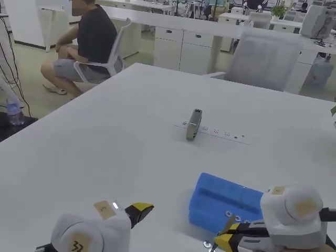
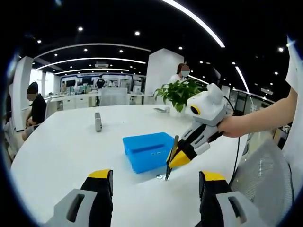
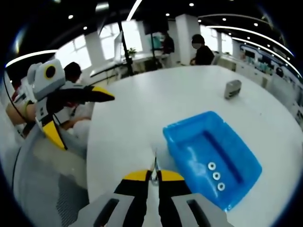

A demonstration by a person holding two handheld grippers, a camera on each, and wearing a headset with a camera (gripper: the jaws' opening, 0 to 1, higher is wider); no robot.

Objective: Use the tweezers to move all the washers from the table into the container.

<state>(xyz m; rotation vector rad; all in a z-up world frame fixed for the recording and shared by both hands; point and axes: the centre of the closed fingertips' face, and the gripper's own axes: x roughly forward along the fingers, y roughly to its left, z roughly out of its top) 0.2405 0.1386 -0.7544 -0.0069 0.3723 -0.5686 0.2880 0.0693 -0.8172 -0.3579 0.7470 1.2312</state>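
The right gripper [image 3: 154,177] clamps the tweezers [image 2: 169,165], tips almost shut beside the near washer [image 2: 159,177]; a poke could flick it away

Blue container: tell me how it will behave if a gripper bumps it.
The blue container looks like a low, wide plastic tray, so it probably won't tip. It likely weighs little and sits on the smooth white table, so a bump would probably slide it. The three washers lie loose inside and may skid about.
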